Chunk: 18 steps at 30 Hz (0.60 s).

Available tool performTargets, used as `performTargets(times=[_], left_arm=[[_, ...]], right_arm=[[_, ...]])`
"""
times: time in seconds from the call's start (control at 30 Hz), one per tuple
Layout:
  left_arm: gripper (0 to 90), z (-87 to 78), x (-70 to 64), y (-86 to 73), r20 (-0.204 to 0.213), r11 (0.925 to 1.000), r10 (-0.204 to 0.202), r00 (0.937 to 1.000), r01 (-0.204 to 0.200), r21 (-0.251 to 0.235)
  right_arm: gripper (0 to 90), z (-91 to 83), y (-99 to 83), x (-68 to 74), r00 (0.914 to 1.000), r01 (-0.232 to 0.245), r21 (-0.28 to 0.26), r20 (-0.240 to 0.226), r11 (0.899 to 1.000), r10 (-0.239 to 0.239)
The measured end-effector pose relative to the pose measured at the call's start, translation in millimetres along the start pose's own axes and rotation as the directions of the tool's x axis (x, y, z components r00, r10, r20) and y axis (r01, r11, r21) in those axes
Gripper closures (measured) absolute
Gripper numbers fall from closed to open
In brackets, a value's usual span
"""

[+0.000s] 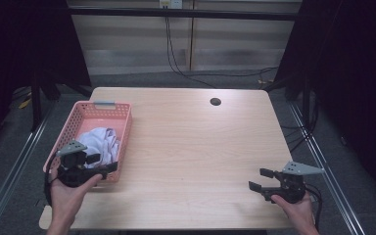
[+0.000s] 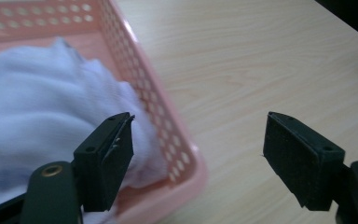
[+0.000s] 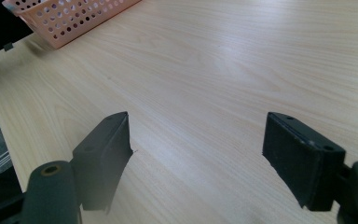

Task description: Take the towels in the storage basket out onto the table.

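A pink perforated basket sits at the table's left side with a crumpled white cloth inside. My left gripper hovers over the basket's near right corner, open. In the left gripper view its jaws straddle the basket rim: one jaw is over the white cloth, the other over bare table. My right gripper is held near the table's front right edge, open and empty, pointing left. In the right gripper view the basket lies far off at the top left.
The light wooden table has a round cable hole near its far edge. Black cables run down the back wall to the floor. Metal floor rails flank the table on both sides.
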State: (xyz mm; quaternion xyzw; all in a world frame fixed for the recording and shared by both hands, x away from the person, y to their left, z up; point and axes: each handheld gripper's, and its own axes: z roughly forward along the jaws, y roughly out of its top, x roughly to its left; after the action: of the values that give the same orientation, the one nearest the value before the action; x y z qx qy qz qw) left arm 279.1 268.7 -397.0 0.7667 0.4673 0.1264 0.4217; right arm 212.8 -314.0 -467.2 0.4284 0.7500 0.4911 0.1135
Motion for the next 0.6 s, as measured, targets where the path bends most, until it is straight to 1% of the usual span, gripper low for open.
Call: performTargets(times=[0.03,0.1,0.13,0.17,0.2,0.27,0.33,0.37,0.4,0.47,0.5,0.53,0.57,0.6], left_arm=[[22.9,-1.8,6.2,4.1,-0.001,0.9999,0.009,1.0,-0.009,0.009],[26.3,-5.6,19.0,11.1,-0.026,1.0,0.005,0.9997,-0.005,0.001],[25.0,-6.8,26.4,13.8,-0.033,0.9999,-0.015,0.9994,0.014,-0.008],[23.3,-8.5,34.4,16.2,-0.037,0.9997,-0.025,0.999,0.025,0.001],[23.2,-9.8,41.3,17.5,-0.049,0.9996,-0.029,0.9983,0.029,-0.006],[23.0,-10.5,54.3,18.8,-0.056,0.9987,-0.051,0.9971,0.051,-0.01],[22.3,-9.9,64.6,18.8,-0.068,0.9991,-0.04,0.9969,0.041,0.01],[21.4,-9.0,68.1,18.4,-0.065,0.9988,-0.041,0.9971,0.043,0.023],[21.2,-6.4,72.7,17.6,-0.063,0.9979,-0.052,0.9967,0.054,0.035],[20.2,-1.2,81.3,16.3,-0.068,0.9958,-0.043,0.9967,0.048,0.078],[19.9,1.7,85.1,15.9,-0.069,0.9935,-0.047,0.9965,0.054,0.1],[19.8,4.5,88.3,15.2,-0.067,0.9928,-0.065,0.9957,0.071,0.096],[19.2,6.8,92.3,14.6,-0.061,0.9918,-0.069,0.9958,0.075,0.103],[19.3,9.8,96.1,14.2,-0.059,0.9896,-0.082,0.9949,0.088,0.113]], right_arm=[[23.1,0.0,0.0,-0.1,1.0,0.0,0.0,0.003,1.0,0.0],[22.3,0.3,-0.3,-1.1,1.0,-0.001,0.006,0.003,1.0,0.001],[21.6,0.4,-0.6,-2.0,1.0,-0.002,0.011,0.002,1.0,0.002],[21.5,0.4,-0.8,-2.4,1.0,-0.004,0.013,0.002,1.0,0.004],[21.5,0.1,-0.8,-2.3,1.0,-0.006,0.013,0.005,1.0,0.006],[21.4,0.3,-1.0,-2.5,0.9999,-0.01,0.012,0.004,1.0,0.01],[21.1,1.2,-1.2,-2.5,0.9999,-0.014,0.014,0.005,1.0,0.014],[21.0,1.6,-1.2,-2.9,0.9999,-0.016,0.016,0.002,1.0,0.016],[21.0,1.8,-1.2,-3.2,0.9999,-0.017,0.017,0.002,1.0,0.017],[20.2,2.6,-0.8,-3.9,0.9997,-0.023,0.016,0.003,1.0,0.022],[20.2,3.1,-0.6,-4.4,0.9998,-0.021,0.015,-0.001,1.0,0.021],[20.2,3.3,-0.5,-4.4,0.9997,-0.023,0.018,0.004,1.0,0.023],[20.1,3.6,-0.5,-4.6,0.9998,-0.022,0.018,0.003,1.0,0.022],[20.1,3.7,-0.6,-4.7,0.9998,-0.02,0.02,0.0,1.0,0.02]])
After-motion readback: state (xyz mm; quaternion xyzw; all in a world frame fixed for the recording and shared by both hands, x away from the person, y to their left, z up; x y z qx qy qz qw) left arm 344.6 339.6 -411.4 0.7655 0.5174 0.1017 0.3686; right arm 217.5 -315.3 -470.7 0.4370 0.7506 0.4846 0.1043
